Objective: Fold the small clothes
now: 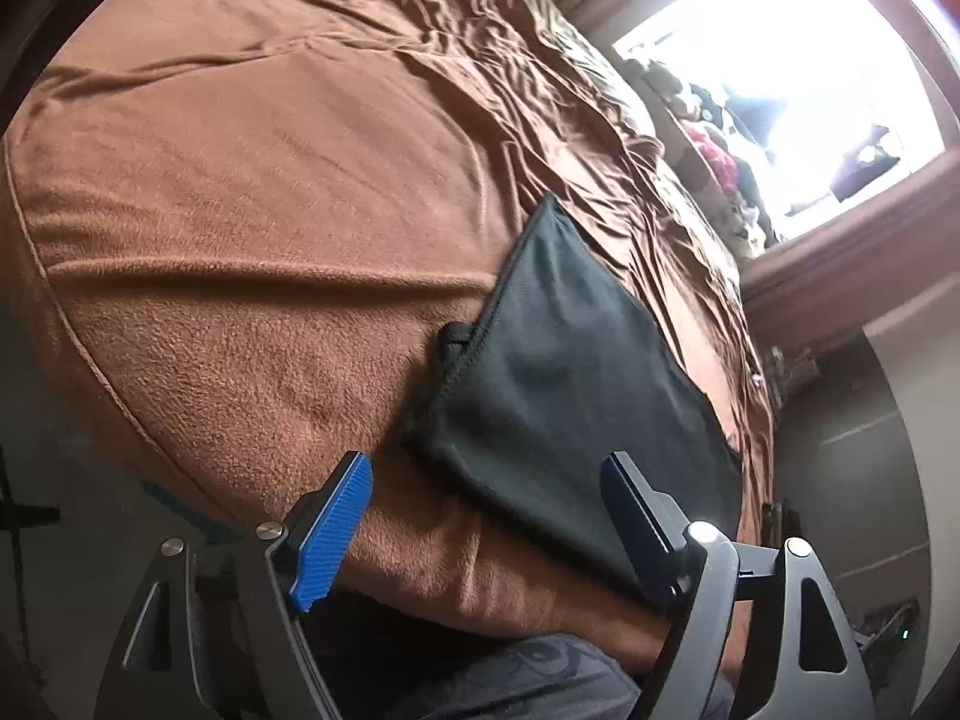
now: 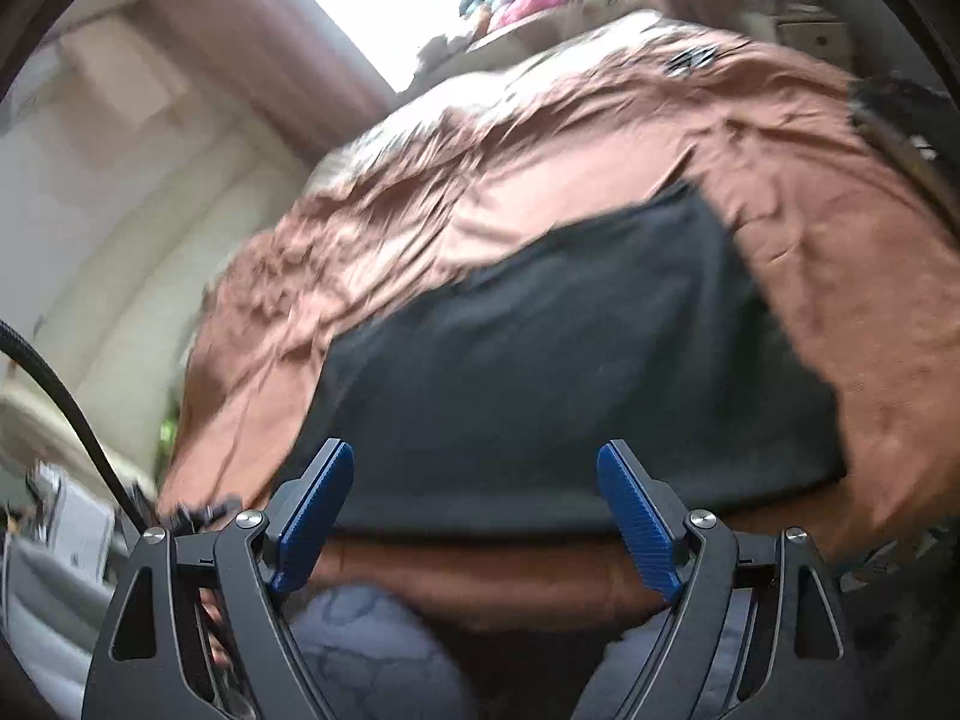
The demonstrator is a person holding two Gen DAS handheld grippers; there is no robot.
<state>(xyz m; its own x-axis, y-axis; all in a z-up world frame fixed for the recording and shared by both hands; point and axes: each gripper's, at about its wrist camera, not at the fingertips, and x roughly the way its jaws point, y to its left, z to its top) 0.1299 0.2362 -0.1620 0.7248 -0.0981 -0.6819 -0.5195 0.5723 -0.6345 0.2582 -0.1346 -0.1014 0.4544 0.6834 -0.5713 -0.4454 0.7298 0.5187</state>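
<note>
Dark grey fabric garment (image 1: 576, 372) lies folded flat, lower centre, on the brown fleece bed cover (image 1: 240, 192); fold looks done. Left gripper (image 1: 486, 516) and right gripper (image 2: 474, 510) fingers both wide apart, holding nothing.

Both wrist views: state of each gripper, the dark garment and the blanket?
left gripper: open, empty, near the garment's close edge.
right gripper: open, empty, at the garment's near edge.
black garment: folded flat into a rough rectangle, lying on the blanket, not gripped.
brown blanket: spread over the bed, smooth near the garment, wrinkled toward the window side.
</note>
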